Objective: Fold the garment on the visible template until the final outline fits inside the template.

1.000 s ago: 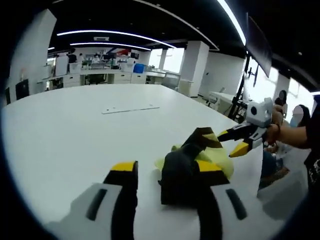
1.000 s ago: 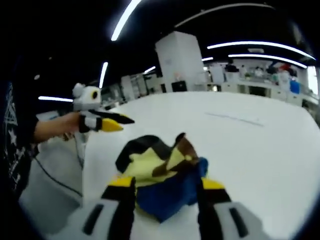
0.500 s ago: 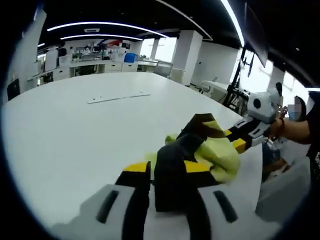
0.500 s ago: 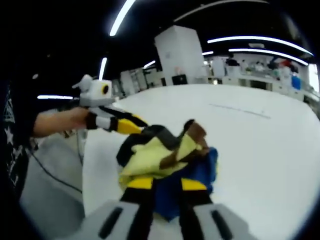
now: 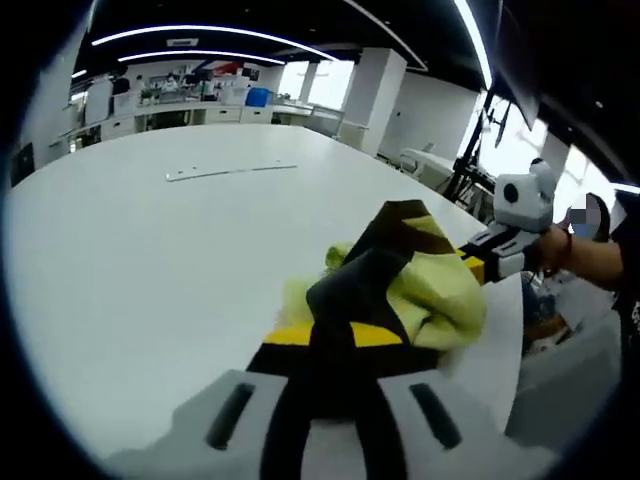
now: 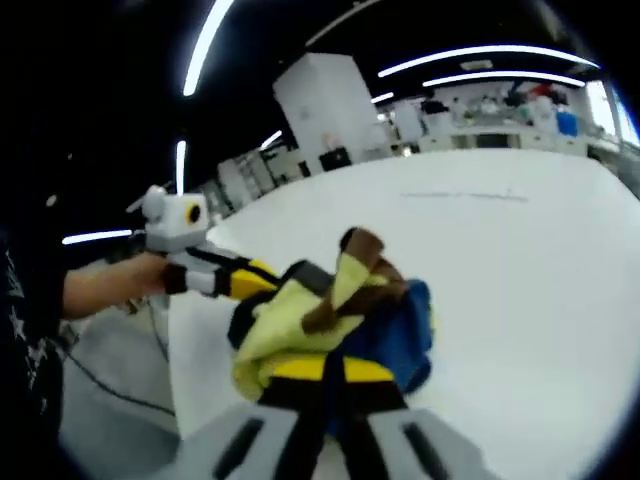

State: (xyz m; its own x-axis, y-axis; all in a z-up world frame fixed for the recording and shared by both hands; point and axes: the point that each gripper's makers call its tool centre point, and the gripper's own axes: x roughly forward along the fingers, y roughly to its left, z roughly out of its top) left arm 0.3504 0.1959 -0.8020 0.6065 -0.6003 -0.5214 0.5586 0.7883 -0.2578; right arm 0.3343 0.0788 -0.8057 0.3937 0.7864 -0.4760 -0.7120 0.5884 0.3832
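Left gripper: jaws drawn together on a dark fold of the garment, pinching it at the near edge. Right gripper: jaws likewise clamped, on the blue and yellow cloth at the bundle's opposite side; its yellow-tipped jaws also enter the left gripper view from the right, running into the far side of the cloth.

Garment: crumpled heap of pale yellow, black, brown and blue, bunched between the two grippers, lying on or just above the white table, near the table's edge. Whether the cloth clears the surface cannot be told; fisheye blur hides the underside.

Step in hand (judgement): taking hold of the bundle at two points, before any folding proper. No fold line set; outline a lump, far from flat.

Next move calls for: drawing the two grips apart to spread the cloth flat, then locating the template. A thin pale strip lies well apart, farther up the table; its role is unclear.
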